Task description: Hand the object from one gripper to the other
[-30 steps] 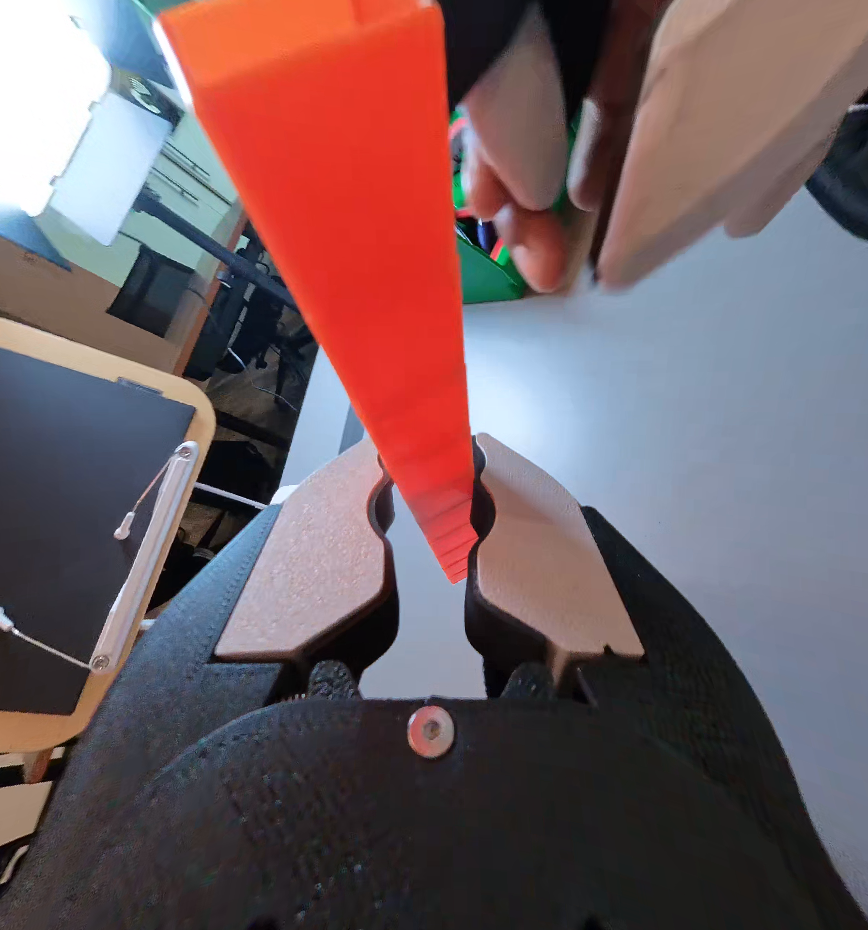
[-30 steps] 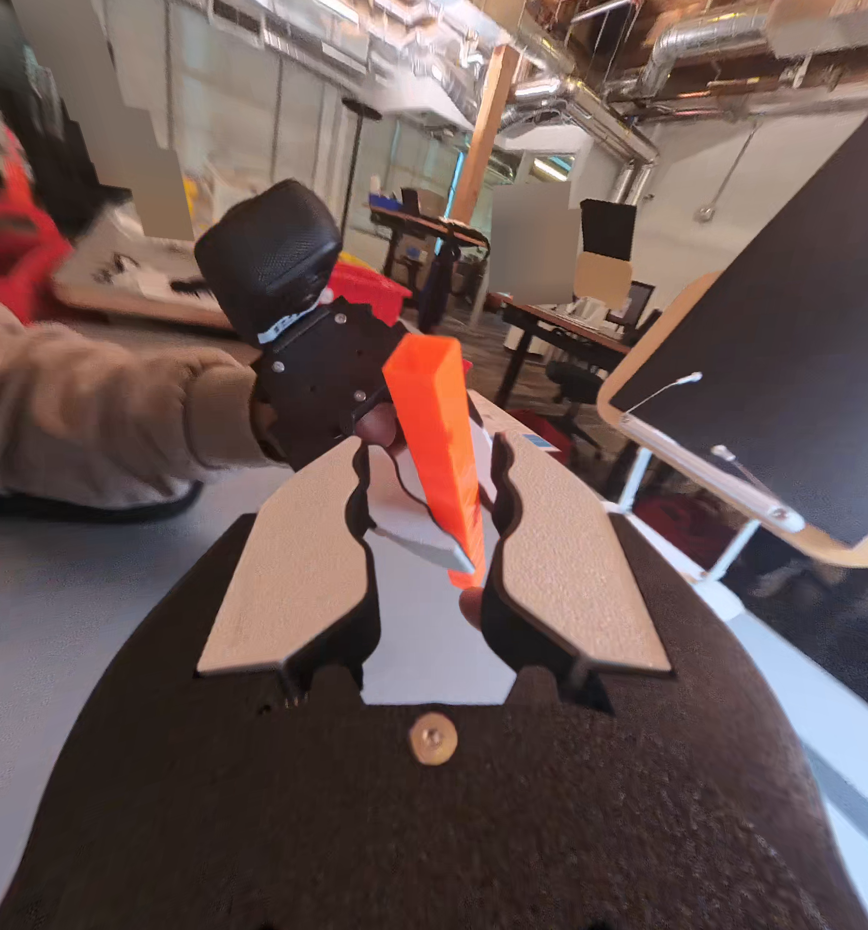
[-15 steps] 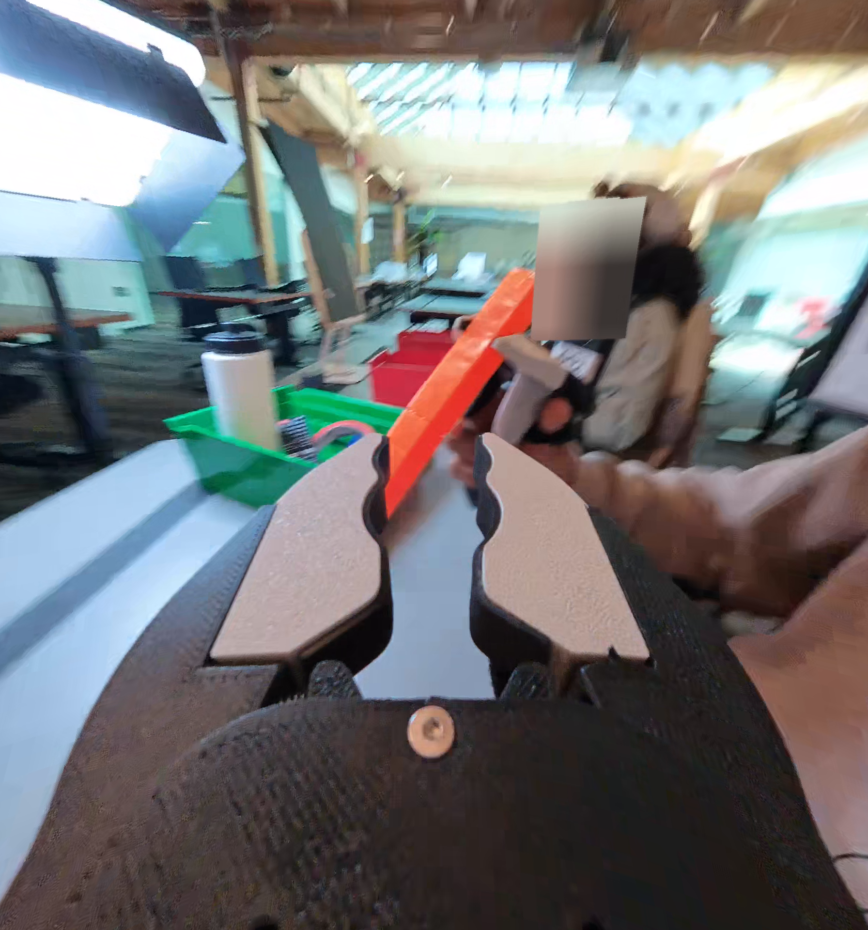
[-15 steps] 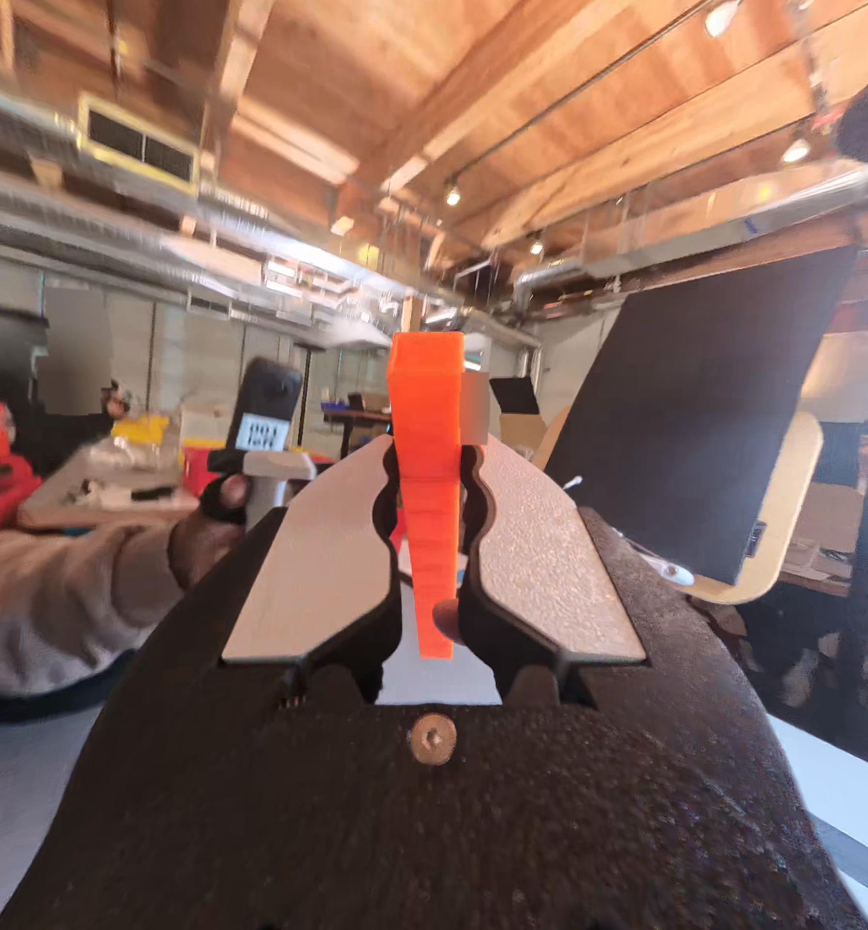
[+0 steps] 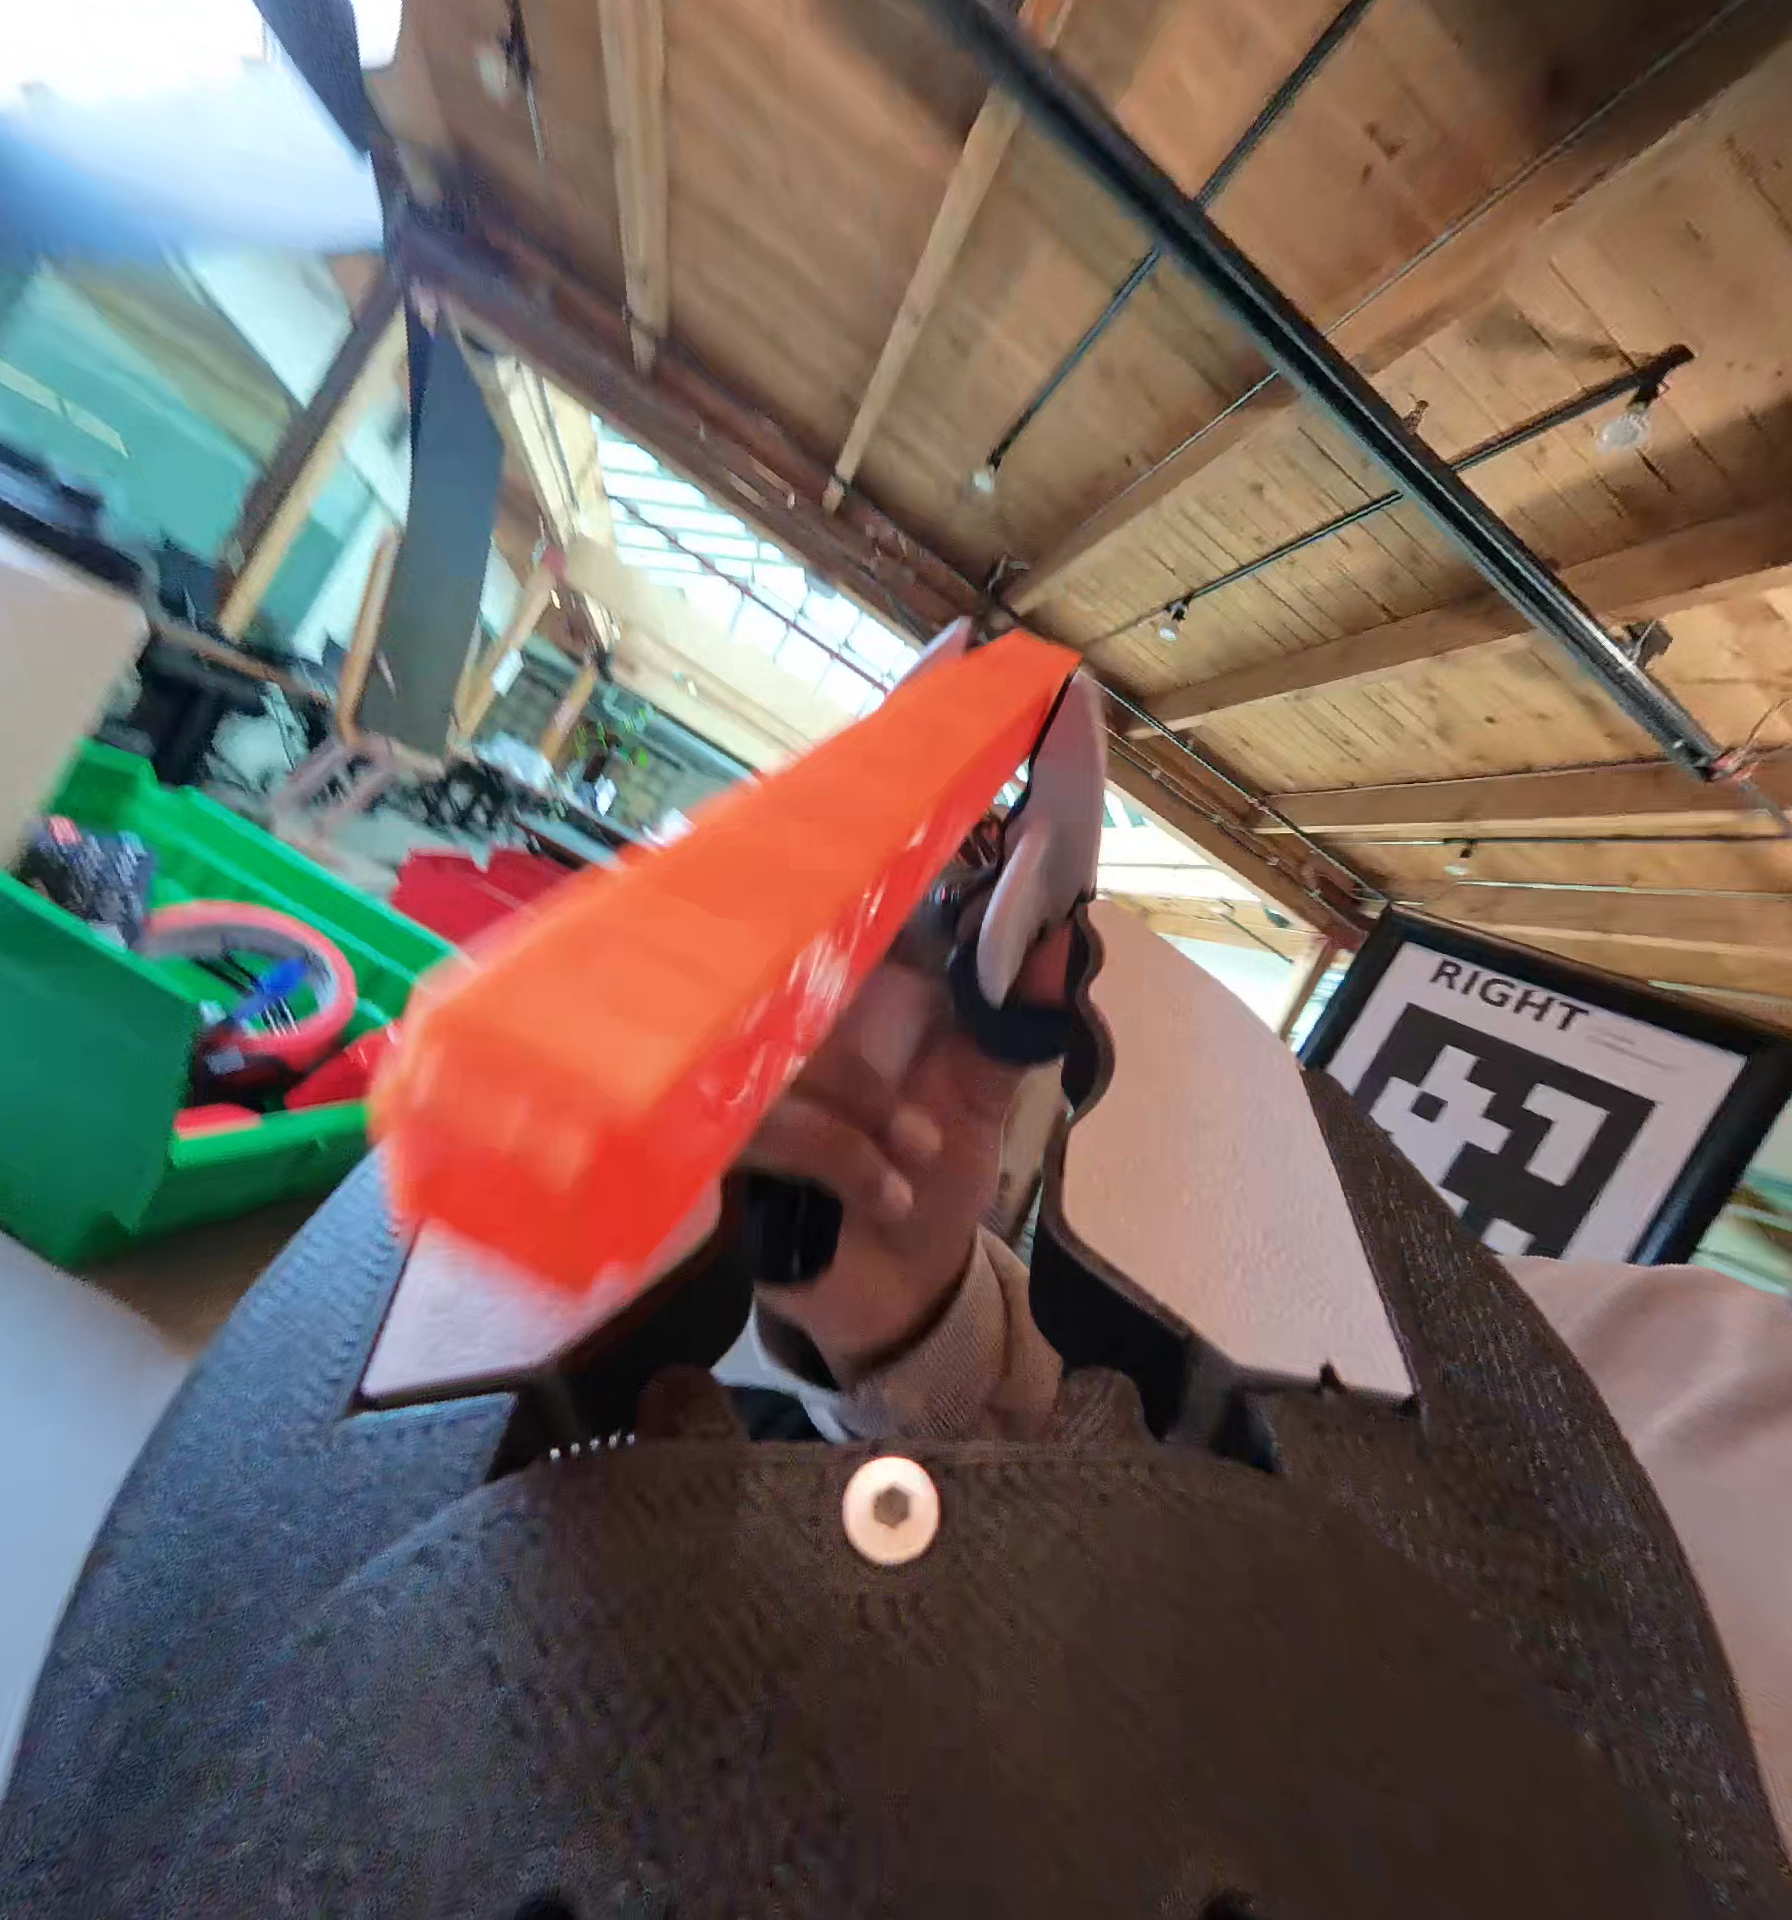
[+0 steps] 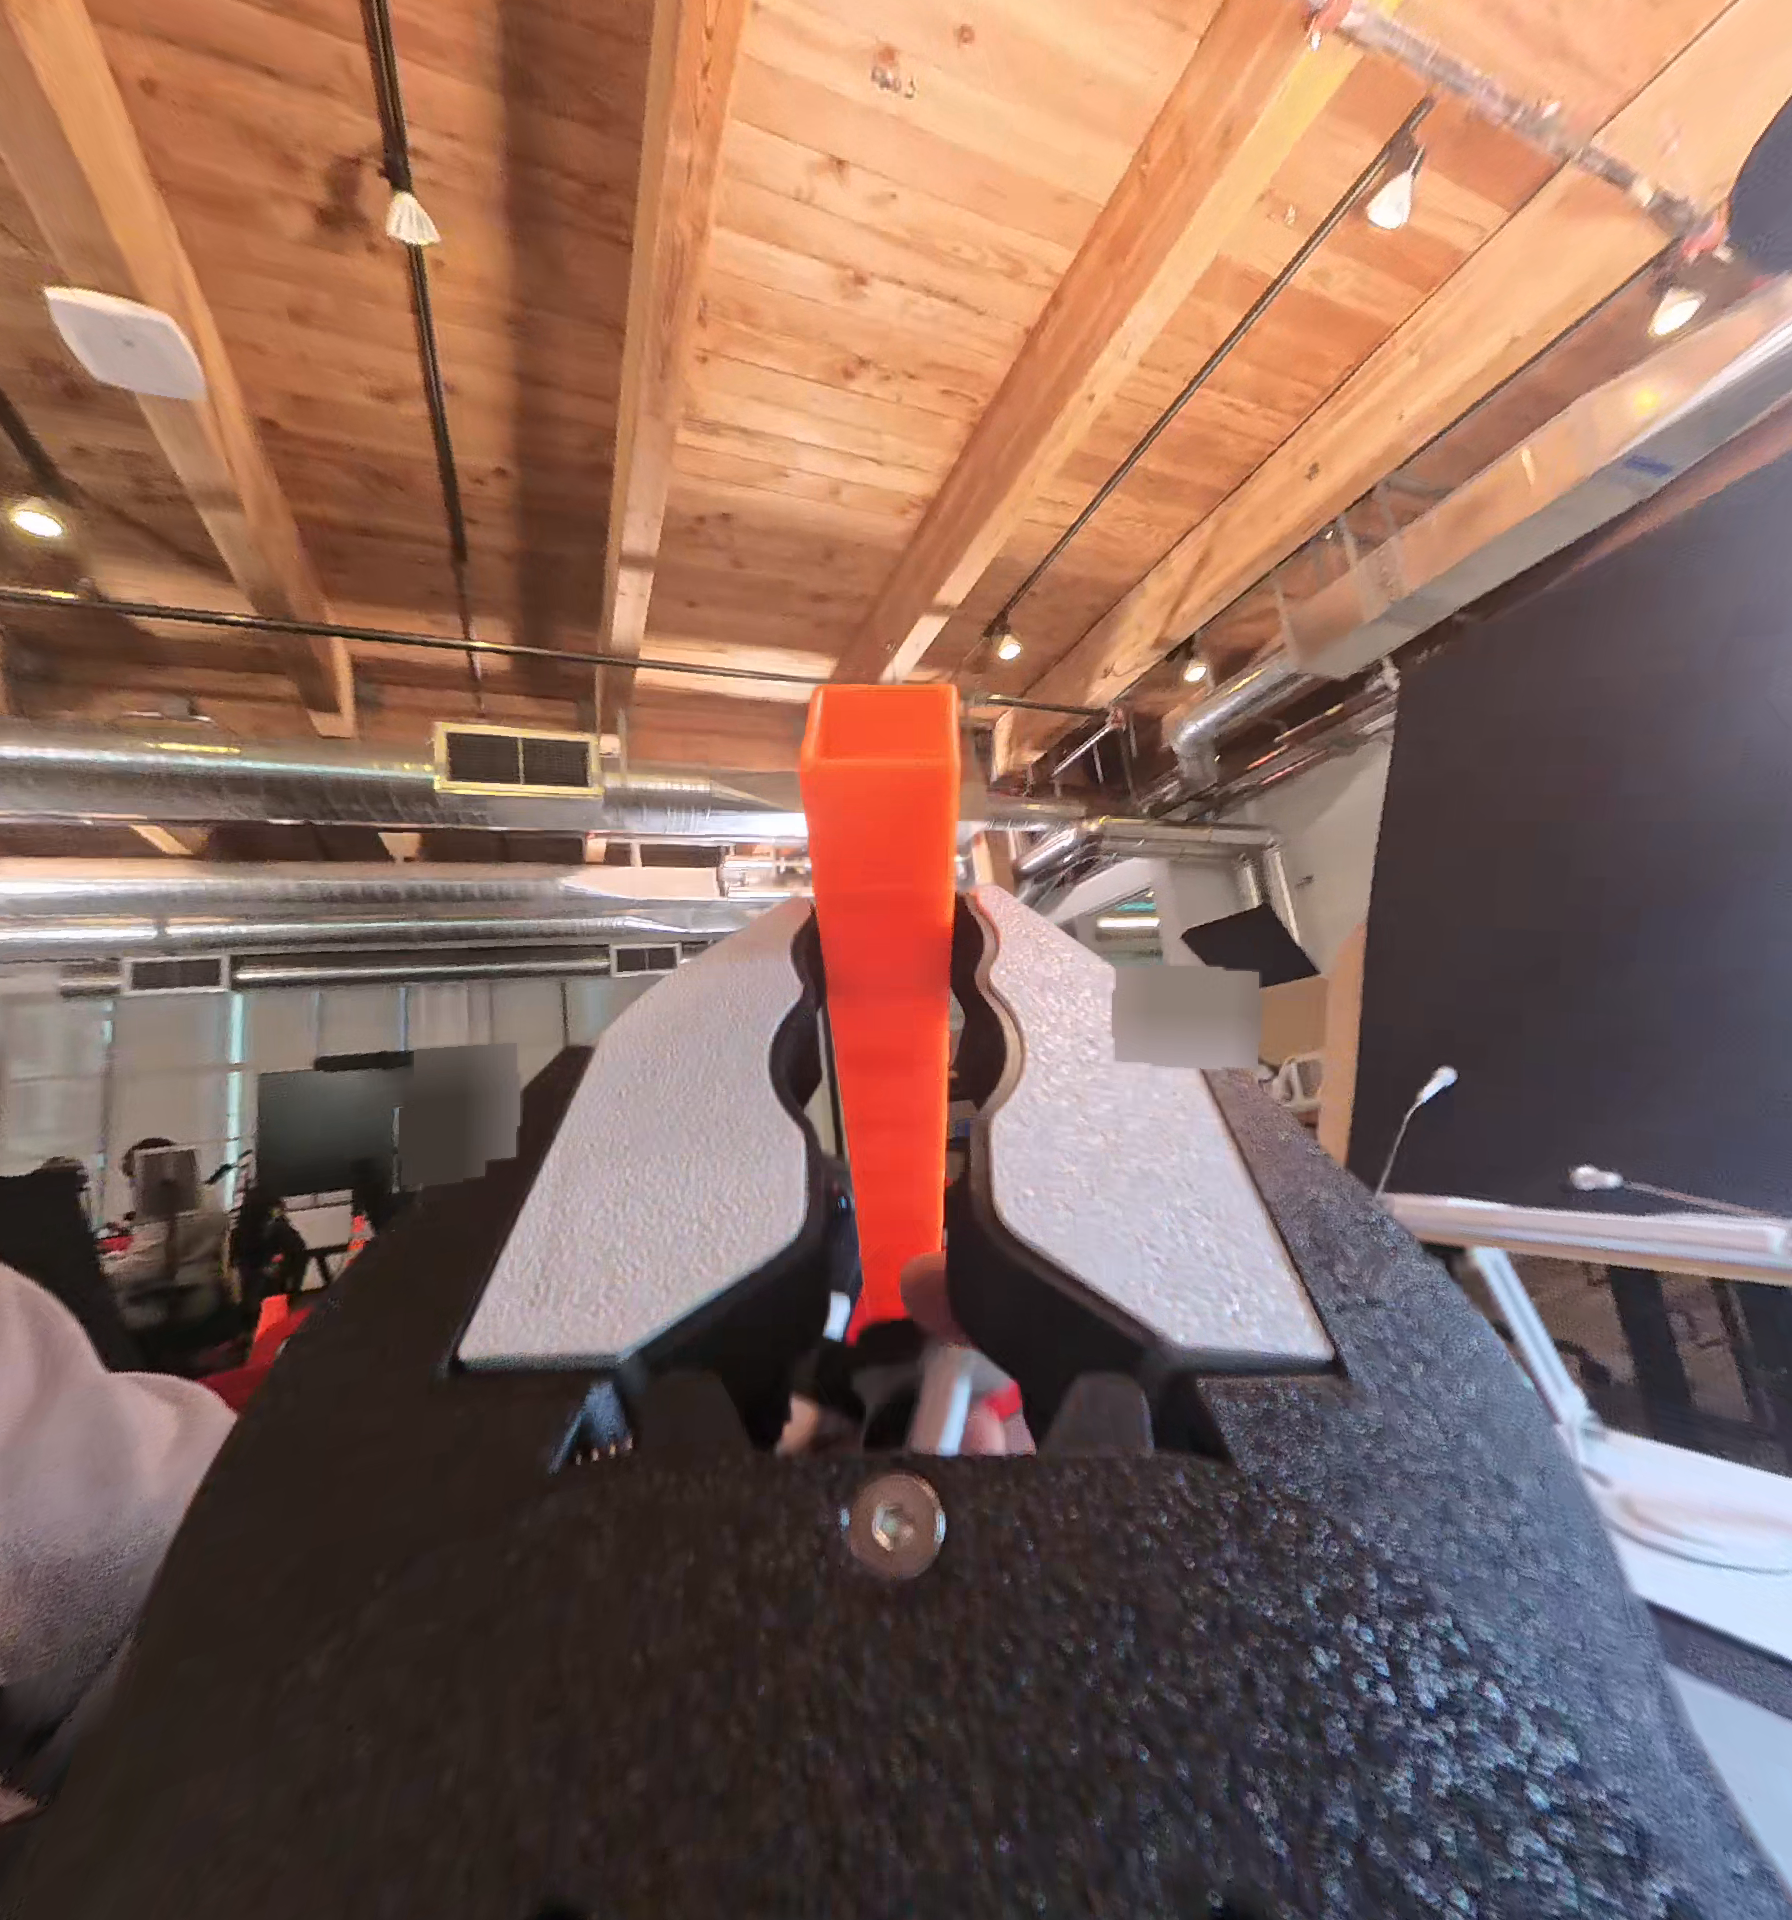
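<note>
I have the right hand-held gripper (image 6: pixel 887 1023) clamped on the orange hollow square tube (image 6: pixel 884 935), its two wavy pads pressed against opposite faces and the tube standing upright with its open end toward the wooden ceiling (image 6: pixel 871 364). Judging from this, the pass is made and my job is only to keep the tube secure while the other side gets clear. The left hand-held gripper (image 5: pixel 871 1091) has its jaws wide apart and holds nothing; the tube's free end crosses in front of its left pad, blurred, so I cannot tell whether they touch. I would keep the right squeeze steady, hold the tube still, and draw the left one straight back along its own axis so it does not knock that end sideways. Below the tube, to the left, sits a green bin (image 5: pixel 61 1091) on the bench (image 5: pixel 9 1403). Right of the tube is a framed black-and-white marker card (image 5: pixel 1526 1101) with a printed word above its pattern.
</note>
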Motion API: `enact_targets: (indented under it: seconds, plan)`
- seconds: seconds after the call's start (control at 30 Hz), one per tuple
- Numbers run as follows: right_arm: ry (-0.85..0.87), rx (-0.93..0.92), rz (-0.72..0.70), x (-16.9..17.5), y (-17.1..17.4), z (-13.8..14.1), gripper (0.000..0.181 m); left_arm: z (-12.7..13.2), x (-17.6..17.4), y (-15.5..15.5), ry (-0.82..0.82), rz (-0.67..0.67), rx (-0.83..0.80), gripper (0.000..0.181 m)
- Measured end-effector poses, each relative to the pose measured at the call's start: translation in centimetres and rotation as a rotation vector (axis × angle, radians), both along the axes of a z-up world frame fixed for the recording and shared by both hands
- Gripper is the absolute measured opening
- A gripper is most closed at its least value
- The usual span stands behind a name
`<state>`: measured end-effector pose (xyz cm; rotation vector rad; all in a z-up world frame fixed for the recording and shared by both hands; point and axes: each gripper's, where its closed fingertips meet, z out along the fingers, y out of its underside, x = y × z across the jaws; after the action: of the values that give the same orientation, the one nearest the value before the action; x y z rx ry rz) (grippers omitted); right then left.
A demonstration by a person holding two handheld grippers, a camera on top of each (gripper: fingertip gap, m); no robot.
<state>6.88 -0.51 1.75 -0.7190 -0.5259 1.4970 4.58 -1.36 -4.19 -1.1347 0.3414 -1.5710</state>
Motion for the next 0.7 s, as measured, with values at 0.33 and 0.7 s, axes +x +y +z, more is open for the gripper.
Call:
enact_targets:
  seconds: [0.33,0.7]
  plan:
    - [-0.16,-0.083,0.238,-5.2,-0.8,-4.5,0.023,3.0,-5.1,0.0,0.08,0.192,0.209,0.05]
    - [-0.445,-0.039,0.222,-6.5,0.3,-8.4,0.05,1.6,-5.5,-0.7,0.661,0.212,0.435,0.053]
